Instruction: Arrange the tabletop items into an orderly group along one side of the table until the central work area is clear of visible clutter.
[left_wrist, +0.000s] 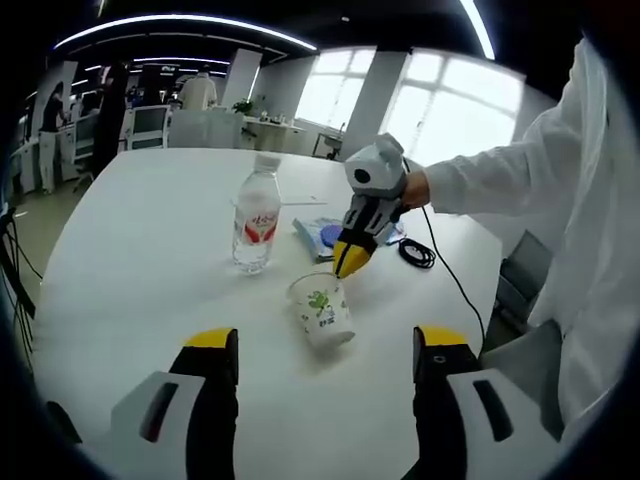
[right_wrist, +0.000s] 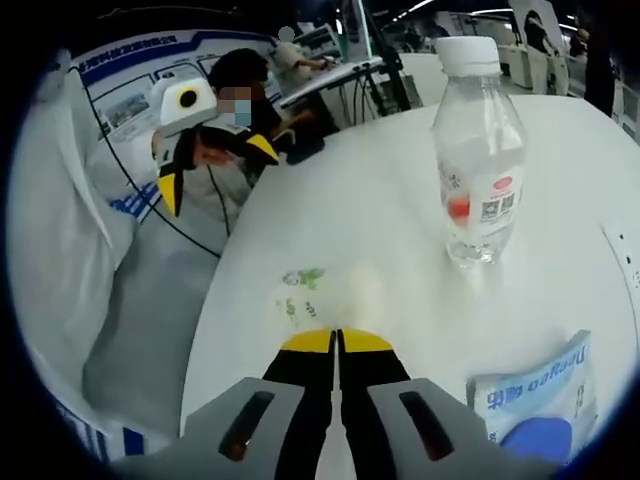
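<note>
Left gripper view: right gripper (left_wrist: 350, 262), jaws clenched on the rim of a tilted white paper cup (left_wrist: 323, 311) with green print, frame centre, on the white table (left_wrist: 150, 260); water bottle (left_wrist: 257, 216) upright just left, black cable (left_wrist: 416, 252) right. Right gripper view: left gripper (right_wrist: 218, 165) upper left, jaws released, blue-white packet (right_wrist: 535, 402) lower right.

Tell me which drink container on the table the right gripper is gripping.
The paper cup, white with a green print: the right gripper is shut on its rim. The capped water bottle stands apart, untouched.
</note>
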